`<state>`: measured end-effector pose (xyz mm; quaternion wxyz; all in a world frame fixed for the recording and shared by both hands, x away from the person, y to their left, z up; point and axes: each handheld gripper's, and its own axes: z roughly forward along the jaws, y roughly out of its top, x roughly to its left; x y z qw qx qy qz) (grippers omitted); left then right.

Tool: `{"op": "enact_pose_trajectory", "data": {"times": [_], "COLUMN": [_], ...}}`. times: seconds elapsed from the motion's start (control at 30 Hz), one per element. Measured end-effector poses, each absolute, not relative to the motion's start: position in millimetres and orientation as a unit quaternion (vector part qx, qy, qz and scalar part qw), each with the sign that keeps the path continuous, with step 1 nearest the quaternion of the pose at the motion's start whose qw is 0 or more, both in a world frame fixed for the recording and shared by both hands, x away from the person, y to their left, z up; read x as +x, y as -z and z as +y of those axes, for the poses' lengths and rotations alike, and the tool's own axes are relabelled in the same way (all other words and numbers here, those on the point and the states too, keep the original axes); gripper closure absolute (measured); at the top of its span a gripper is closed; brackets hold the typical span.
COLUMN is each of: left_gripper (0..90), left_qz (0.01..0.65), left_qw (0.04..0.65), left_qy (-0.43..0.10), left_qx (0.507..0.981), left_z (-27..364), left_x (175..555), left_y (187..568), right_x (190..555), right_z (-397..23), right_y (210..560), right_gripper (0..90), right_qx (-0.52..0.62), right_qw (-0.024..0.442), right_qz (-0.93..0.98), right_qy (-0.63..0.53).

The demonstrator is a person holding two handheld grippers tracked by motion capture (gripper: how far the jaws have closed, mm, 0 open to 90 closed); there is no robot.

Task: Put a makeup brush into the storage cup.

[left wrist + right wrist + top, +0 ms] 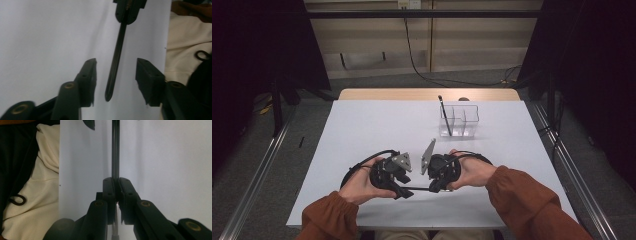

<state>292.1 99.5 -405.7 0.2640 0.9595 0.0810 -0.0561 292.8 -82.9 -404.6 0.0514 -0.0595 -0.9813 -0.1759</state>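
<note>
1. at the near middle of the white table, a person in rust sleeves holds two grippers facing each other, a thin black pen running level between them.
2. the right gripper has its jaws pressed tight on the pen, which juts out past the tips towards the other gripper.
3. the left gripper stands part open; the pen's free end lies in the gap between the two pads, touching neither.
4. in the high view the left gripper sits just left of the pen, the right gripper just right of it, both low over the near table.
5. farther off, right of centre, a clear holder stands with another pen leaning upright in its left compartment.
</note>
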Motion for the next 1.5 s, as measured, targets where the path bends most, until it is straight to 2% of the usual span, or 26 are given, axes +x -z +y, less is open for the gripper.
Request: {"op": "enact_pose_trajectory", "data": {"times": [0.23, 0.43, 0.57, 0.83, 1.17, 1.3, 1.33, 1.5], "left_gripper": [69.1, 71.9, 79.1, 82.3, 84.3, 84.3, 84.3, 84.3], "left_qz": [0.072, 0.072, 0.066, 0.042, 0.048, 0.052, 0.056, 0.062], "left_qw": [0.266, 0.260, 0.260, 0.238, 0.251, 0.251, 0.254, 0.262], "left_qy": [0.059, 0.055, 0.056, 0.064, 0.067, 0.066, 0.063, 0.058], "left_qx": [0.959, 0.961, 0.962, 0.968, 0.964, 0.964, 0.964, 0.961], "left_z": [98.7, 97.9, 97.5, 95.4, 95.3, 96.4, 96.7, 98.8], "left_x": [292.7, 293.8, 293.9, 294.7, 294.9, 295.0, 294.8, 295.1], "left_y": [406.3, 408.9, 410.2, 413.1, 414.4, 413.7, 413.8, 412.9], "right_x": [292.4, 292.3, 291.4, 290.9, 294.4, 294.9, 294.8, 295.2], "right_z": [-82.2, -82.3, -82.2, -81.3, -85.5, -85.7, -85.6, -87.2], "right_y": [405.0, 405.0, 404.6, 405.8, 405.8, 407.6, 407.8, 409.7], "right_gripper": [84.6, 84.5, 84.5, 84.5, 82.4, 75.1, 69.8, 54.5], "right_qx": [-0.058, -0.053, -0.054, -0.044, -0.046, -0.046, -0.050, -0.066], "right_qw": [0.052, 0.050, 0.052, 0.048, 0.040, 0.043, 0.046, 0.048], "right_qz": [-0.981, -0.980, -0.981, -0.980, -0.979, -0.977, -0.977, -0.975], "right_qy": [0.180, 0.186, 0.180, 0.186, 0.196, 0.202, 0.202, 0.209]}}
